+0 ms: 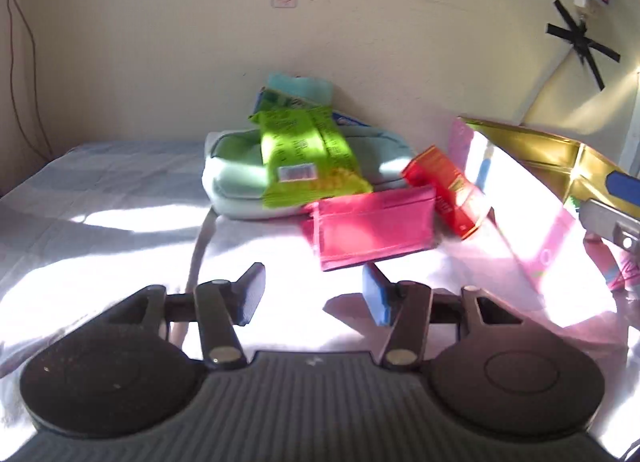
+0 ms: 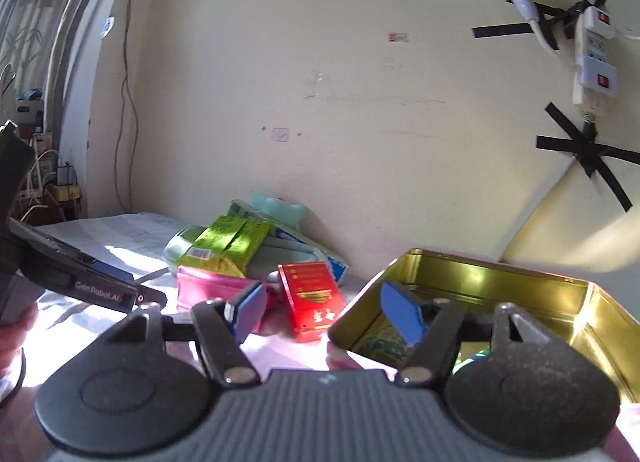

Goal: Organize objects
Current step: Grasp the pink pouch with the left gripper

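A heap lies against the wall on the white cloth: a green snack packet [image 1: 308,158] on a mint zip pouch [image 1: 232,182], a pink pouch [image 1: 372,226] in front, and a red box [image 1: 448,190] tilted at its right. An open gold tin [image 2: 500,274] stands right of the heap. My left gripper [image 1: 314,296] is open over bare cloth, just short of the pink pouch, with nothing between its pads. My right gripper [image 2: 324,314] is open too. Its right pad [image 2: 400,316] hangs over the tin's inside, its left pad [image 2: 250,312] is before the pink pouch [image 2: 212,286], and the red box [image 2: 312,298] shows between them.
A toothpaste box [image 2: 320,250] and a teal item [image 2: 280,208] lie behind the heap by the wall. A glossy pink pack [image 1: 532,230] lies under the tin's near side. A power strip [image 2: 594,58] is taped to the wall. The left gripper's body [image 2: 92,286] crosses the right view.
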`<state>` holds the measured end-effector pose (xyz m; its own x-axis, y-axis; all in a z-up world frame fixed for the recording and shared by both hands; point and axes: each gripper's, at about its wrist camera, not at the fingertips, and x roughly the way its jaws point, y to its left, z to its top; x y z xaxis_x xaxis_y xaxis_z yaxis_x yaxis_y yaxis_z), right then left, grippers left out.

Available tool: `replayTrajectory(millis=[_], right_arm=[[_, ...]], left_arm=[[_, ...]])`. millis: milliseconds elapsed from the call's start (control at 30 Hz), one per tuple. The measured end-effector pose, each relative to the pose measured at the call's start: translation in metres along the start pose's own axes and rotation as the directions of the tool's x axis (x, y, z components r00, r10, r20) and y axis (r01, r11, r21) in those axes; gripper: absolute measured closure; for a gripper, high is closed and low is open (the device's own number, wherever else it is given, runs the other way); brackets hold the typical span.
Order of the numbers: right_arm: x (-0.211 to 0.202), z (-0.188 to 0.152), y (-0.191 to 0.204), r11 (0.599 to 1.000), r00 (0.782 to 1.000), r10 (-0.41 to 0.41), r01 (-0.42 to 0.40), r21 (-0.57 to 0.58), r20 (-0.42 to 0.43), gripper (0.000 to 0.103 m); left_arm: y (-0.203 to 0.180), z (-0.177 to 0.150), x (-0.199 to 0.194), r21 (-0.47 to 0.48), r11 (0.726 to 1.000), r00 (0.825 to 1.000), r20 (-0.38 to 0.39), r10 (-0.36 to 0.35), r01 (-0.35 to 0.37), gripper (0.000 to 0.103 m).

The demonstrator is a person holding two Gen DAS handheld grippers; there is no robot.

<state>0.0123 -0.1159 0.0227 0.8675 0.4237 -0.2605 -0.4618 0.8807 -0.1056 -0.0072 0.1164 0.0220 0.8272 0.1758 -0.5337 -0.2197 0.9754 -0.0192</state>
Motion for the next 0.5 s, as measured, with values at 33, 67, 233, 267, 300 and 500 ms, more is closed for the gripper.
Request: replayTrajectory(millis=[33, 67, 233, 267, 300, 500], right_arm=[[0.006, 0.002, 0.013, 0.999, 0.999, 0.032, -0.033, -0.026, -0.026, 0.037], [0.013, 0.005, 0.024, 0.997, 0.997, 0.059, -0.062, -0.043, -0.058, 0.038], [0.064, 0.018, 0.068, 0.984, 0.985, 0.078, -0.101, -0.144, -0.154, 0.046], [0.078, 0.021, 0.075, 0.981, 0.982, 0.055, -0.088, -0.176, -0.181, 0.048], [0.091, 0.022, 0.080, 0.976, 0.977, 0.039, -0.082, -0.202, -0.210, 0.048], [0.148, 0.017, 0.086, 0.944, 0.931, 0.007, -0.126, -0.305, -0.364, 0.033]], left_arm=[[0.012, -0.005, 0.001, -0.027, 0.999, 1.000, -0.009, 0.017, -0.017, 0.048], [0.023, -0.009, 0.002, -0.055, 0.998, 0.999, -0.012, 0.035, -0.036, 0.048], [0.058, -0.015, -0.005, -0.183, 0.982, 0.998, 0.042, 0.049, -0.040, 0.047], [0.060, -0.015, -0.006, -0.196, 0.980, 0.998, 0.046, 0.048, -0.038, 0.047], [0.062, -0.015, -0.005, -0.208, 0.978, 0.998, 0.047, 0.035, -0.025, 0.047], [0.051, -0.017, -0.011, -0.191, 0.982, 0.996, 0.093, 0.019, 0.000, 0.045]])
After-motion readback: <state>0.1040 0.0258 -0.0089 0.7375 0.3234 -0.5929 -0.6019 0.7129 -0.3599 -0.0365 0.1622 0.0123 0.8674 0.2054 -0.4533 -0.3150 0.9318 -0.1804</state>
